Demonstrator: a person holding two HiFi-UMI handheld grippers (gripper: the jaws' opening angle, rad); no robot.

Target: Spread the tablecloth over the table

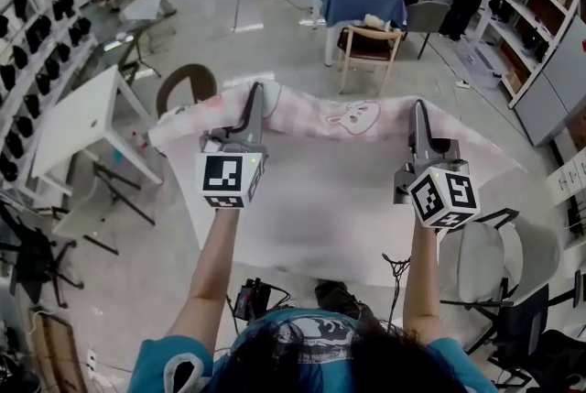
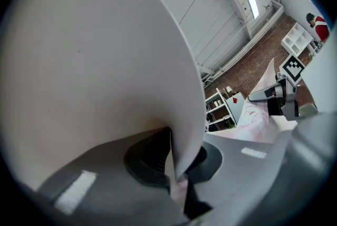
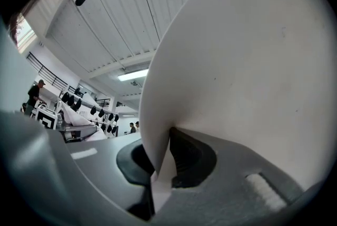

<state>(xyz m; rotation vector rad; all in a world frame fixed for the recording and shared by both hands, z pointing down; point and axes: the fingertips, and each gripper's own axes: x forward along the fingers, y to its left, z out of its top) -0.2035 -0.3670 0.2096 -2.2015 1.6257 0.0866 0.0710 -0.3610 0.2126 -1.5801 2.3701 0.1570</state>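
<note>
Pink-checked tablecloth [image 1: 320,139] stretched over the surface, which it hides
Left hand-held gripper [image 1: 255,93] and right hand-held gripper [image 1: 419,107] each pinch its far hem, jaws nearly closed on fabric; it looks light, limp and billowy; best held near the corners, hands wide apart

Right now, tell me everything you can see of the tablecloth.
The tablecloth is thin, soft-looking fabric, white on the side facing up, with pale pink checks and a rabbit print along its far edge. It is spread wide, hiding whatever lies beneath. The left tongs and right tongs are each shut on that far edge, which sags between them.
</note>
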